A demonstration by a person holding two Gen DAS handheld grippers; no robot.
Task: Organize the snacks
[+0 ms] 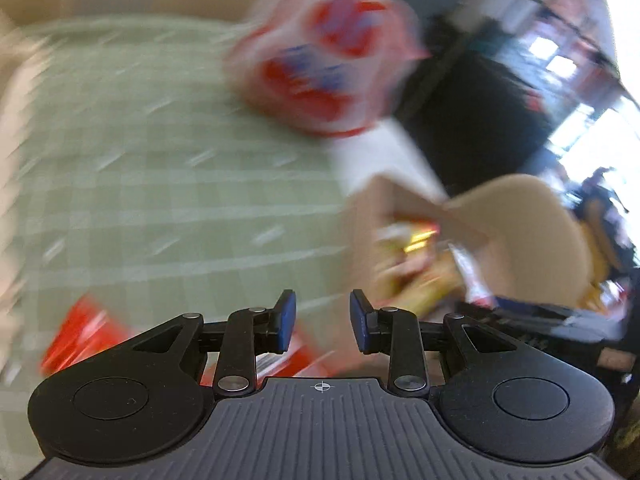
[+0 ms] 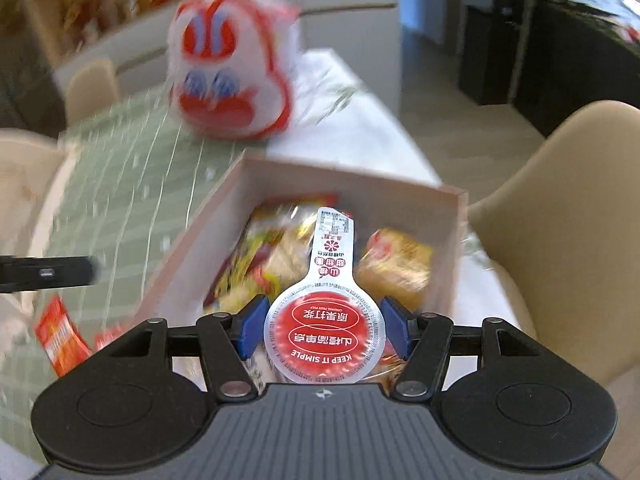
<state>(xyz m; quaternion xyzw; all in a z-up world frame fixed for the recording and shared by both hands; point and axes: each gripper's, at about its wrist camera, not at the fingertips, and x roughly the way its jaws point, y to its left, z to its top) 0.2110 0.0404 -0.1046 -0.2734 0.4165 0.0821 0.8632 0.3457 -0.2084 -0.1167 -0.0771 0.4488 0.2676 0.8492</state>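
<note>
Right gripper (image 2: 323,326) jaws clamp jelly cup (image 2: 325,334) above box (image 2: 454,216).

A green checked tablecloth (image 1: 160,160) covers the table, with beige chairs (image 2: 568,216) around it.

My left gripper (image 1: 323,322) and right gripper (image 2: 324,330) match: black arms, silver screws, blue pads (image 2: 251,330), grey ribbed body with a small crosshair mark

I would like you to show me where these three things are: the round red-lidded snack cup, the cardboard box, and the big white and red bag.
snack cup (image 2: 325,336), right wrist view, middle of red lid.
cardboard box (image 2: 352,184), right wrist view, far wall.
white and red bag (image 2: 232,68), right wrist view, front face.
</note>
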